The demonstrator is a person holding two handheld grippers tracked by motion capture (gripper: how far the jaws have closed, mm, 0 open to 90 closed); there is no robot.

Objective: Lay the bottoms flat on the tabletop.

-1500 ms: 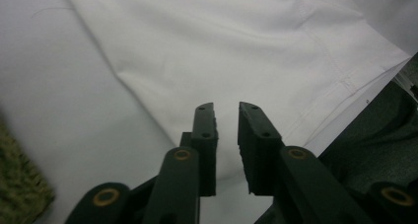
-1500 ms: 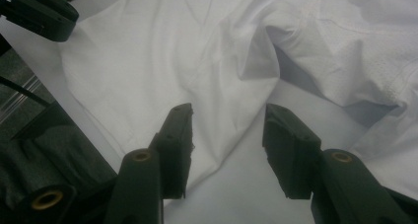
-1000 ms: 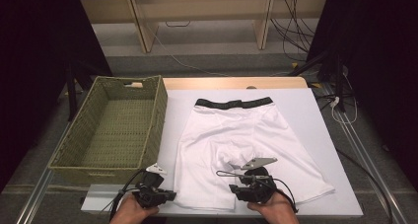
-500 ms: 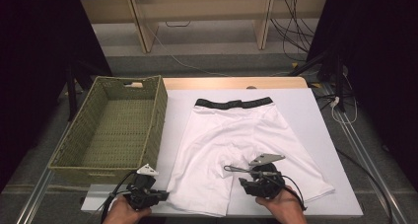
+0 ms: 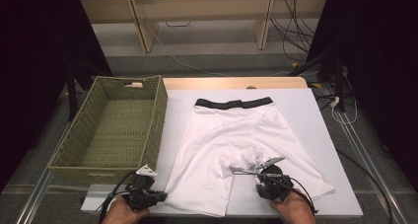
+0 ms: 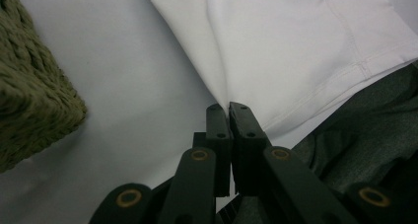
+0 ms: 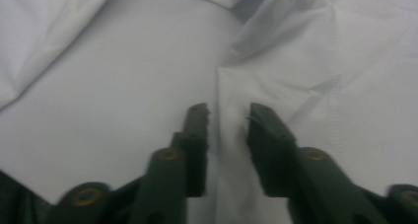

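White shorts (image 5: 231, 135) with a black waistband lie flat on the white table (image 5: 305, 110), legs toward me. My left gripper (image 5: 162, 196) sits at the outer edge of the left leg, near the hem. In the left gripper view its jaws (image 6: 227, 108) are shut, pinching that edge of the shorts (image 6: 296, 36). My right gripper (image 5: 257, 180) is at the inner edge of the right leg, below the crotch. Its jaws (image 7: 227, 113) have just been closing and still stand apart, with the edge of the shorts (image 7: 320, 86) between them and the pads not pressing.
A green woven basket (image 5: 113, 130) stands on the table's left side, its corner (image 6: 29, 100) close to my left gripper. Cables and shelf legs lie on the floor beyond the far edge. Bare table (image 7: 123, 86) shows between the two legs.
My right gripper has moved a little to the right, onto the right leg's inner edge. The left gripper has stayed put.
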